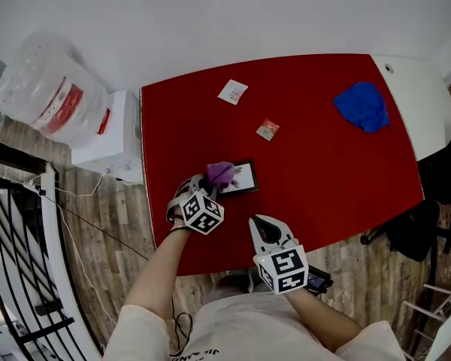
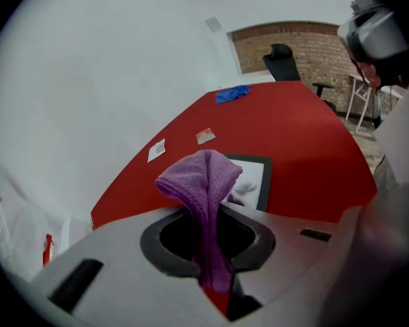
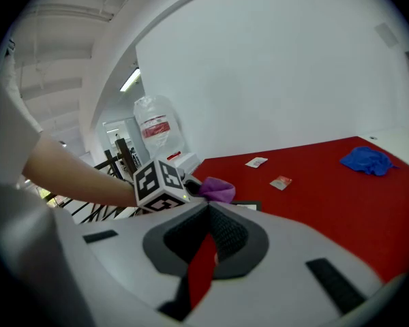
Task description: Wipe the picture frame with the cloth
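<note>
A black picture frame (image 1: 243,177) with a white print lies flat near the red table's front left part. My left gripper (image 1: 207,182) is shut on a purple cloth (image 1: 220,173), which bunches up over the frame's left end. In the left gripper view the cloth (image 2: 203,181) rises from between the closed jaws, with the frame (image 2: 258,180) just beyond it. My right gripper (image 1: 260,221) is shut and empty, held over the table's near edge to the right of the frame. Its own view shows the cloth (image 3: 217,189) and a strip of the frame (image 3: 250,206) ahead.
A blue cloth (image 1: 363,105) lies at the table's far right. Two small packets (image 1: 233,92) (image 1: 267,129) lie beyond the frame. A bagged water jug (image 1: 49,89) and a white cabinet (image 1: 109,138) stand left of the table (image 1: 346,179). A dark chair (image 1: 428,201) stands at the right.
</note>
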The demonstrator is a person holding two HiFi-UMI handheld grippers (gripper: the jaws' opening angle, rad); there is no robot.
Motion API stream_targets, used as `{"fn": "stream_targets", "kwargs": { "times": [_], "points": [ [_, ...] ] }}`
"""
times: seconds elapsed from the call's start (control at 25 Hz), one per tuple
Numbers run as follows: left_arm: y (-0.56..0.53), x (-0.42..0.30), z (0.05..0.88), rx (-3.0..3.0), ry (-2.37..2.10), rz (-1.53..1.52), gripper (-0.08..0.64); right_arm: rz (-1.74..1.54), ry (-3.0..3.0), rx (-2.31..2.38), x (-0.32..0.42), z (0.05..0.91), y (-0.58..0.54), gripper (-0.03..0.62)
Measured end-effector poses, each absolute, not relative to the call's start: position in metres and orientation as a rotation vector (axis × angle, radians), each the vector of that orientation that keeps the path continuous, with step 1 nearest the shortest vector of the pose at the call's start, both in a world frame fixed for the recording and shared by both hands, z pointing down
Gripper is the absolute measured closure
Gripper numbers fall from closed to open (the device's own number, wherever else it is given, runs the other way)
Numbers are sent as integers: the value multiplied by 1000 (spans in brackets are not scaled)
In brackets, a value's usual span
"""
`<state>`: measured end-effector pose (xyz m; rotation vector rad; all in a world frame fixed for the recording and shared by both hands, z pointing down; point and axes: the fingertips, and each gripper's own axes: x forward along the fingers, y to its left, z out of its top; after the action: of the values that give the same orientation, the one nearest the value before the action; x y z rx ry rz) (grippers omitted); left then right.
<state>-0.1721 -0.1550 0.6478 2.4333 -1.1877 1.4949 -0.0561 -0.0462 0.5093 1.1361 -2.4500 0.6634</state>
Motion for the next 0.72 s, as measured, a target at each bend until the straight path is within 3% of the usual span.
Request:
{"fn": "stream_targets", "kwargs": {
  "times": [0.32, 0.72],
  "points": [
    [-189, -164, 675, 2480, -1019, 1766, 503, 707, -2426, 1132, -51, 526, -45, 589],
    [-164, -152, 693, 2484, -882, 1814, 503, 685, -2404, 1166, -45, 550, -72, 589]
  ]
}}
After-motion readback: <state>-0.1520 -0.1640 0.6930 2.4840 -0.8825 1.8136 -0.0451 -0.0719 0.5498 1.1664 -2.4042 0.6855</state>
